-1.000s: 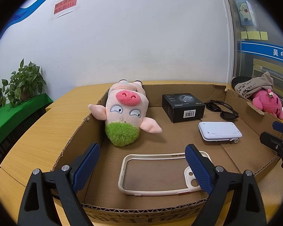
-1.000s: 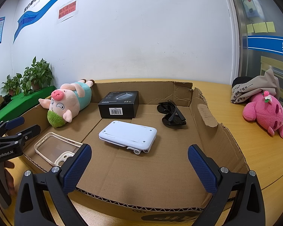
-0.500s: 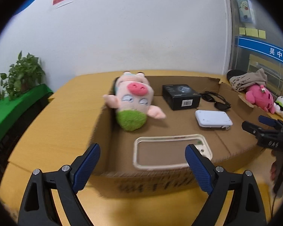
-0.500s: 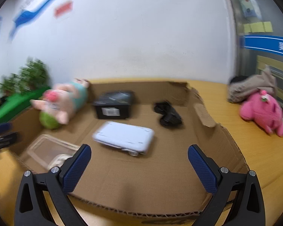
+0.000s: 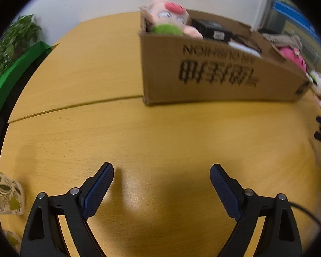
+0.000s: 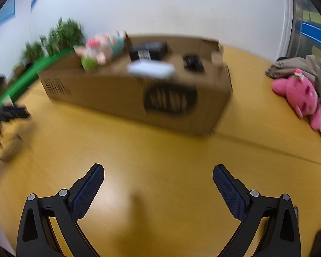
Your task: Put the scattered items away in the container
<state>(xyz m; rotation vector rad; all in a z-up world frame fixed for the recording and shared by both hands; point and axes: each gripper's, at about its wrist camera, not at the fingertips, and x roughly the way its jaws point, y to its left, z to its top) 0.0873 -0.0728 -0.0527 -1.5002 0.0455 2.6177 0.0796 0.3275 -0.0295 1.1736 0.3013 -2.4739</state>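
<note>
The cardboard box (image 5: 214,72) stands on the wooden table, seen from outside and below its rim; it also shows in the right wrist view (image 6: 117,98). Inside it are the pig plush (image 5: 171,19) (image 6: 100,49), a black box (image 5: 211,30) (image 6: 148,50), a white device (image 6: 150,69) and dark sunglasses (image 6: 192,62). My left gripper (image 5: 161,175) is open and empty, low over bare table in front of the box. My right gripper (image 6: 158,176) is open and empty, also low over the table. Both views are blurred.
A pink plush (image 6: 299,94) and a folded beige cloth (image 6: 295,68) lie on the table right of the box. Potted plants (image 5: 12,40) and a green ledge (image 5: 8,79) stand at the left. A leaf-patterned item (image 5: 9,197) sits at the left table edge.
Both grippers have pulled back and dropped from above the box to low over the table in front of it. Both stay open and empty.
</note>
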